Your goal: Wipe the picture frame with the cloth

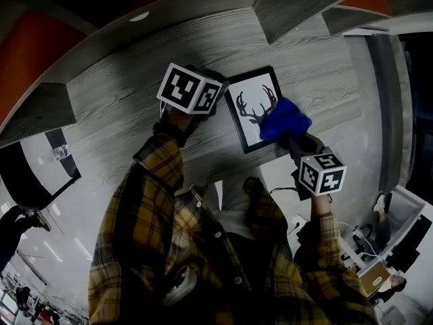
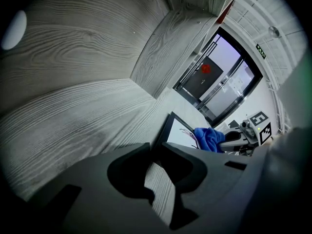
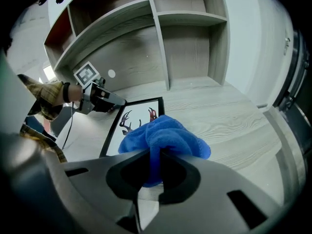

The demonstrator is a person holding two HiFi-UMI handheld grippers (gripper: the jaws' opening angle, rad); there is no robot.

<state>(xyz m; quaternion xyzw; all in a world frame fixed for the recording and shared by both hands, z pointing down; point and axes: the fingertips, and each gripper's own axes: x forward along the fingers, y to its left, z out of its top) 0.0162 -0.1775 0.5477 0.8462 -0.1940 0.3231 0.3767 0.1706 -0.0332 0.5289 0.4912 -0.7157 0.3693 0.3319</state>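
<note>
The picture frame (image 1: 247,124), black-rimmed with an antler drawing, lies flat on the grey wood surface (image 1: 122,107). My left gripper (image 1: 222,95) is at its left corner. In the left gripper view the jaws (image 2: 155,147) pinch that corner of the frame (image 2: 178,133). My right gripper (image 1: 292,137) is shut on a bunched blue cloth (image 1: 284,119), which rests over the frame's right side. In the right gripper view the cloth (image 3: 163,138) bulges out between the jaws (image 3: 155,151) and hides part of the frame (image 3: 129,126). The left gripper (image 3: 117,103) shows at the far corner.
Grey wooden shelf compartments (image 3: 187,43) rise behind the surface, with dividers (image 1: 287,5) overhead. A small white disc (image 3: 111,73) sits on the back panel. A white ledge (image 1: 284,175) borders the wood near me. A glass door (image 2: 209,77) stands far off.
</note>
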